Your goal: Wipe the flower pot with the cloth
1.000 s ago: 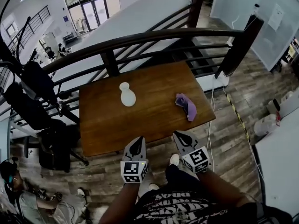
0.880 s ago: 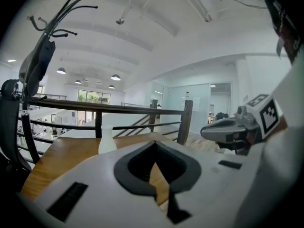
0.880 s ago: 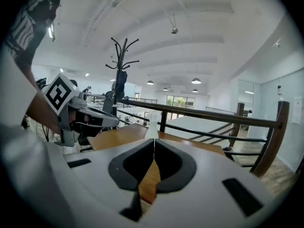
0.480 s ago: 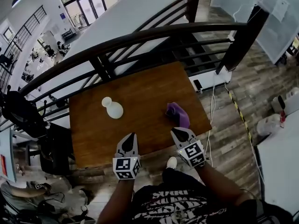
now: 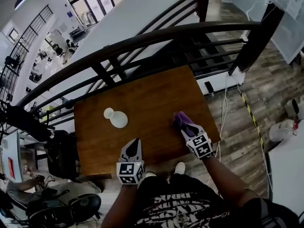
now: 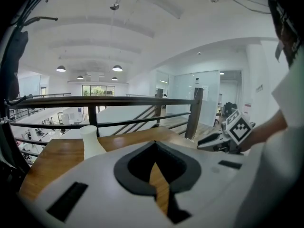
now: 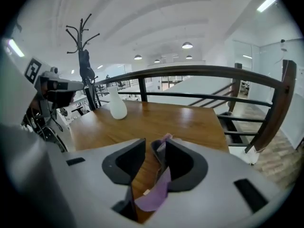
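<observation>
The flower pot (image 5: 116, 118), smooth, white and bulb-shaped with a narrow neck, stands upright on the left half of the glossy brown wooden table (image 5: 152, 91). The soft purple cloth (image 5: 178, 118) lies crumpled near the table's right edge. The right gripper (image 5: 185, 125) slants down over that edge. Its 2 jaws have just been opening and stand apart with the cloth between them. The left gripper (image 5: 135, 141) points over the table's near edge, jaws together on nothing.
</observation>
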Tool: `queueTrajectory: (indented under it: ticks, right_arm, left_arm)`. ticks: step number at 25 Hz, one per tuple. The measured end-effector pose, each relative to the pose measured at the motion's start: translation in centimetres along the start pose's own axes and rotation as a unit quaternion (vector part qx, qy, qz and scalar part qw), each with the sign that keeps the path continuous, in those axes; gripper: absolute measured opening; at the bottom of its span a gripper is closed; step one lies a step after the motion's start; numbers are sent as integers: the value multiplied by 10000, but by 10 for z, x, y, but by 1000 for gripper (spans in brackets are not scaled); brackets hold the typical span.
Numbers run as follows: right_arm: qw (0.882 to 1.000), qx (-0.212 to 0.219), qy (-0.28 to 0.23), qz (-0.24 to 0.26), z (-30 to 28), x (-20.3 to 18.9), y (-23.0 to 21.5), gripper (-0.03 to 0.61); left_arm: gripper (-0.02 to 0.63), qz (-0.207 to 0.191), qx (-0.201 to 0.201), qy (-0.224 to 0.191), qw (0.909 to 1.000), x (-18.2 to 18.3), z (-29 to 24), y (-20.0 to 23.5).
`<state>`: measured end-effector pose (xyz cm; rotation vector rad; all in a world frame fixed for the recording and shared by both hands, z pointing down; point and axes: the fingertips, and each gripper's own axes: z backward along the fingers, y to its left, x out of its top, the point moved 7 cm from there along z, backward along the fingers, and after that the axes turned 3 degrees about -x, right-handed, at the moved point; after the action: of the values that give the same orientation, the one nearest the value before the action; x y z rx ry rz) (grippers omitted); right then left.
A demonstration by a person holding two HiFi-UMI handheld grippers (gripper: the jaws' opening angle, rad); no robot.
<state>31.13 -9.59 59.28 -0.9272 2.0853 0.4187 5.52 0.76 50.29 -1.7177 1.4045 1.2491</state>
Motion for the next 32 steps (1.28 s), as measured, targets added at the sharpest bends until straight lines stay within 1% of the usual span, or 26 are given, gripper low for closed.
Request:
queueTrajectory:
  ticks: [2,5,7,10,13,16,19,22,24,26,29,32]
  right_arm:
    - [9996,-58,233,128,-19,-16,-7,115]
    - [9970,-41,747,214,-43,-33,-9,137]
    - [9944,-85,1039,195,-54,-35,-11,146]
    - [9903,-265,1355,176,-70,-35,-17,150]
    - [9859,-408,1618,118,-82,-40,-20,158]
    - [9840,-526,1699,-77,-91,-43,-27,166]
    - [9829,-590,1721,-291,-98,-46,-27,166]
    - [9827,-587,1676,-526,-102,-49,-25,164]
    - [9838,-572,1574,-646,-104,-52,-28,164]
    - [9855,-532,1462,-684,-107,-55,-31,164]
    - [9849,-463,1534,-659,-108,-57,-32,161]
    - [9858,-422,1536,-535,-107,-56,-31,118]
  left_arm:
    - [-2,-11,-6,133,9999,-10,-6,5]
    - [-2,4,-134,403,9991,-28,-17,15]
    - [-2,14,-316,641,9974,-35,-29,23]
    - [-2,-34,-644,982,9931,-44,-56,35]
    - [-2,-104,-982,1153,9884,-49,-87,42]
    - [-2,-224,-1308,1263,9831,-47,-123,40]
    - [-2,-344,-1603,1415,9763,-55,-154,36]
    - [-2,-447,-1812,1609,9692,-66,-178,32]
    - [-2,-422,-1924,1733,9650,-69,-189,28]
    - [-2,-366,-2014,1796,9622,-71,-199,23]
    - [-2,-332,-2119,1839,9593,-76,-211,16]
    - [-2,-310,-2167,1875,9576,-78,-222,12]
